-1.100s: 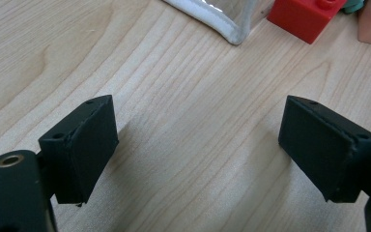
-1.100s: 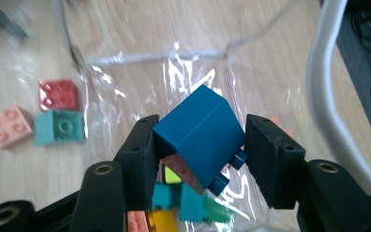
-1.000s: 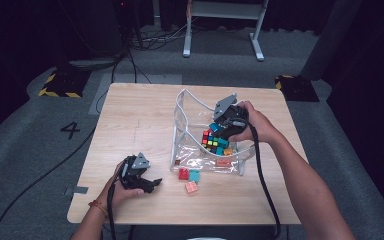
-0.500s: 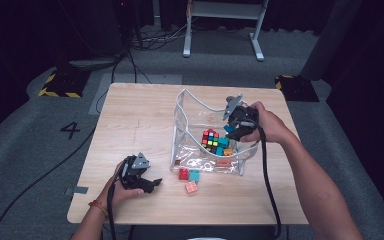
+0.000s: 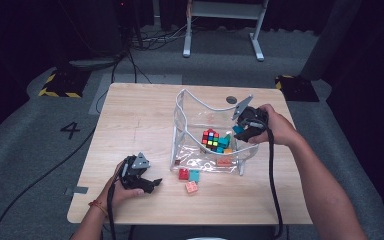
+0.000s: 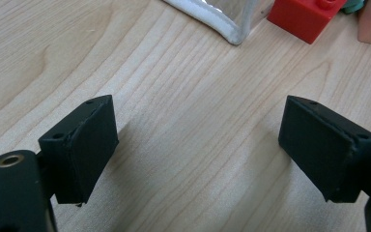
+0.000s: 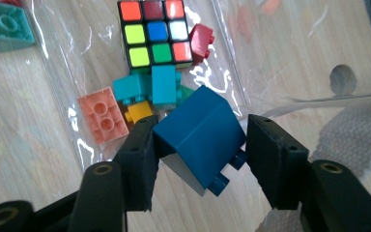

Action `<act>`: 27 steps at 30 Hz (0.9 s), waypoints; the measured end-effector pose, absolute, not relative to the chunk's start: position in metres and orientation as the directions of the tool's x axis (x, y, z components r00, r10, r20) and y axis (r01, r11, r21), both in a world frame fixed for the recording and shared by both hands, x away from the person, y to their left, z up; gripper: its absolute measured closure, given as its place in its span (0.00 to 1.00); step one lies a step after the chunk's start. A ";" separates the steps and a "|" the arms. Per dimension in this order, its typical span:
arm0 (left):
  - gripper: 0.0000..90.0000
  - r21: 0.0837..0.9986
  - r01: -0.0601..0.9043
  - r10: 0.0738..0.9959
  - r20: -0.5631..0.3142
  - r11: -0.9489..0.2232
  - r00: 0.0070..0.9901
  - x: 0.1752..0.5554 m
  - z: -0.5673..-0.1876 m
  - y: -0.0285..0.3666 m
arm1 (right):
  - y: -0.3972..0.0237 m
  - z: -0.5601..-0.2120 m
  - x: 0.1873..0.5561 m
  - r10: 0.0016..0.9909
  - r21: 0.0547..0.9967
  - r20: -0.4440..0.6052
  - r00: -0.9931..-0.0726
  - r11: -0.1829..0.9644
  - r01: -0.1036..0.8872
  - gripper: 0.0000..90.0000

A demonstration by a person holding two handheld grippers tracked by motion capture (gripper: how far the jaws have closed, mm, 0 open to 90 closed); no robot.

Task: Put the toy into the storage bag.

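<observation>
From above, the right tool (image 5: 244,131) hangs over the clear bag (image 5: 195,107) on the tabletop (image 5: 140,115) with a blue brick (image 5: 238,129); loose bricks (image 5: 189,176) lie outside near the parted, empty left tool (image 5: 150,183). In the right gripper view its jaws have just been opening, and the tilted blue brick (image 7: 199,133), touching one jaw with a gap at the other, could tumble onto the puzzle cube (image 7: 155,34) or catch the bag's rim.

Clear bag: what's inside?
Clear bag holds a puzzle cube, teal, salmon, yellow and red bricks. Anything under the cube is hidden.
</observation>
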State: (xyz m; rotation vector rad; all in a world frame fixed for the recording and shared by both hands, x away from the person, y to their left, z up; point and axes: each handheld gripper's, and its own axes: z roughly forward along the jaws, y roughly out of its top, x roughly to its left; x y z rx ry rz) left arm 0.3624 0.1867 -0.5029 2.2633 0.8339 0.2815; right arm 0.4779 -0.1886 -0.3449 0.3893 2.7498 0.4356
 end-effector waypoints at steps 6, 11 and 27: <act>0.16 0.679 0.486 0.637 -0.035 -0.549 0.770 0.362 -0.503 0.187 | -0.200 -0.338 0.470 0.377 0.510 -0.258 -0.889 0.835 0.206 0.41; 0.16 0.679 0.486 0.637 -0.035 -0.550 0.770 0.362 -0.503 0.187 | -0.221 -0.326 0.456 0.462 0.655 -0.223 -0.858 0.723 0.220 0.34; 0.16 0.678 0.487 0.637 -0.035 -0.551 0.770 0.362 -0.503 0.187 | -0.307 -0.319 0.387 0.613 0.861 -0.194 -0.766 0.481 0.166 0.29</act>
